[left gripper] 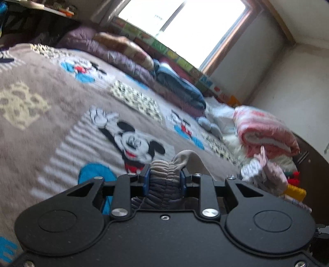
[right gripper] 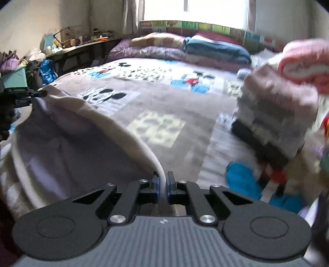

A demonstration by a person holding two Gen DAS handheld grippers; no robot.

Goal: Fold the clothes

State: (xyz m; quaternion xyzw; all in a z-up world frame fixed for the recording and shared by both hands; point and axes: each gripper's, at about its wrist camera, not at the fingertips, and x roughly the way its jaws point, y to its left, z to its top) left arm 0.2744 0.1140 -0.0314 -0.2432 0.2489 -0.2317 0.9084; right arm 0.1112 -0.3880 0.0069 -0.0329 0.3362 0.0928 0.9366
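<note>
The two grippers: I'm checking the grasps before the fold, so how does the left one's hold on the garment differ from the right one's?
The left gripper clamps a thick bunch of gathered, ribbed fabric, so its jaws stand apart; the right gripper pinches one thin edge, jaws nearly together. Left's cloth looks grey-beige and wrinkled; right's edge is smooth and cream. Both are shut on the pale garment, lifted over the cartoon-print bedspread.

Home bedroom. Bed [right gripper: 168,106] under cartoon-mouse blanket, folded quilts [right gripper: 185,51] stacked at far end below bright window [right gripper: 195,10], cluttered bench [right gripper: 82,44] along left wall, heap of clothes [left gripper: 265,131] at right.
</note>
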